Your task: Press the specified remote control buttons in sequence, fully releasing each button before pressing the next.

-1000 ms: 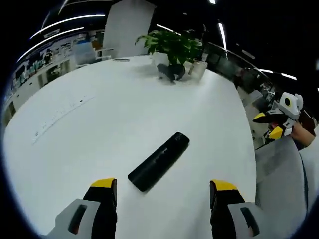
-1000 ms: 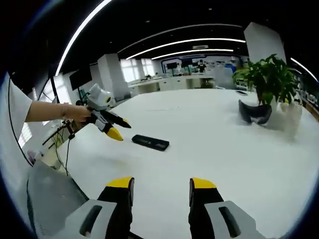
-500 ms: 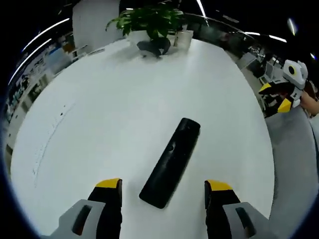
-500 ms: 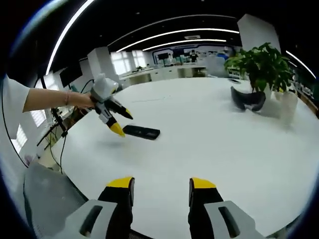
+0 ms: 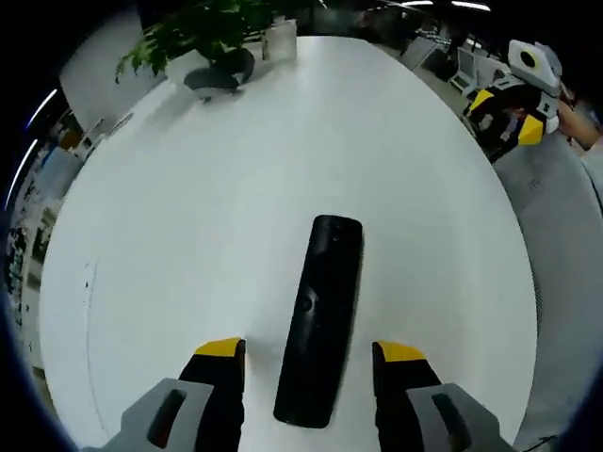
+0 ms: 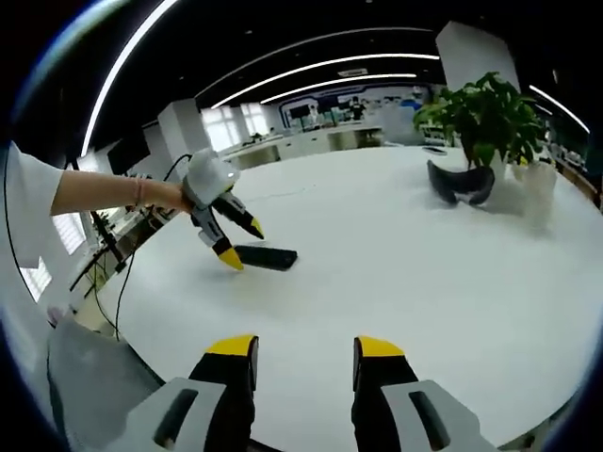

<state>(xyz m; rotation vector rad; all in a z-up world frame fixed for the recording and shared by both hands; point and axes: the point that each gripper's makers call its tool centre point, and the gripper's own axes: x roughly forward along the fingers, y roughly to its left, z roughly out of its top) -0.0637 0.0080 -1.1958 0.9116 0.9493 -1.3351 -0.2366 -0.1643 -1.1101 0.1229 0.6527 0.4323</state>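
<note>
You have nothing here that can be read. The black remote control (image 5: 320, 320) on the white table (image 5: 188, 235) shows you no legible label or button marking in the left gripper view, and in the right gripper view it (image 6: 266, 257) is too small to make out. The wall panels (image 6: 353, 108) far across the room carry coloured graphics, but any lettering on them is blurred.
</note>
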